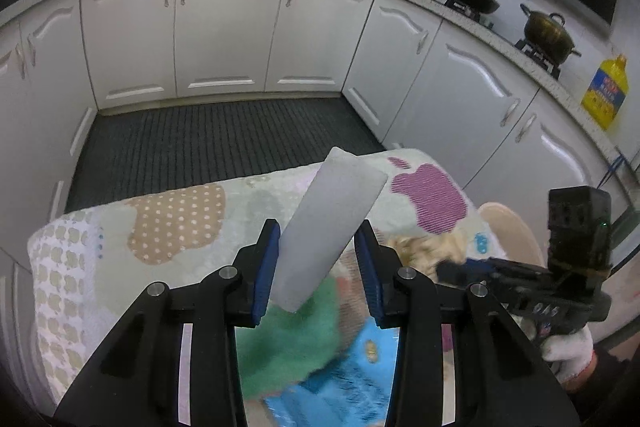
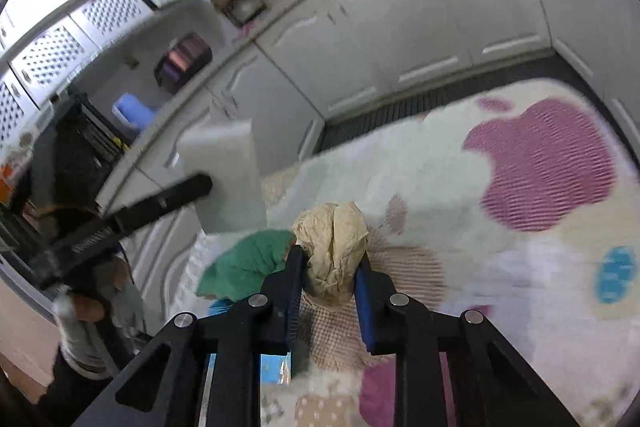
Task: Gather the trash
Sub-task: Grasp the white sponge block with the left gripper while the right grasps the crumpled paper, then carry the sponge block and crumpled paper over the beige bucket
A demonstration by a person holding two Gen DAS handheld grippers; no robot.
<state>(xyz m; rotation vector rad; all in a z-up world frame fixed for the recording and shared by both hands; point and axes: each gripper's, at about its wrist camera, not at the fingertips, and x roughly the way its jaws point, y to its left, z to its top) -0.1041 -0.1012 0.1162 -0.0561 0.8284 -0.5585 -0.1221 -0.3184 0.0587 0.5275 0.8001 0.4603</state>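
left tongs [image 1: 316, 267]: closed on a pale flat strip [image 1: 328, 223]; pads seen pressing its sides, strip lifted clear of the blanket.
strip axis: long axis runs fwd and up-right from the pads, tilted; far end pokes well past the tips, near end is seen just below the pads.
right tongs [image 2: 328, 277]: closed on a crumpled tan paper ball [image 2: 332, 247]; ball is pinched betw. both pads and bulges out above the tips.
ball vs blanket: right over the patterned blanket [image 2: 440, 167]; whether touching or just lifted cannot be told (blur).
arms: both are loaded; left tongs are seen up-left in the right view, right tongs at the right edge of the left view, near each other.
bin: none seen in either view, so which way the drop-off lies cannot be told.
next move (judged): both pieces to be carried off to a bin; strip's far end likely to catch first.
writing: yellow oil bottle [image 1: 606, 93] has a blue label, text too small to be read; no other brand legible.
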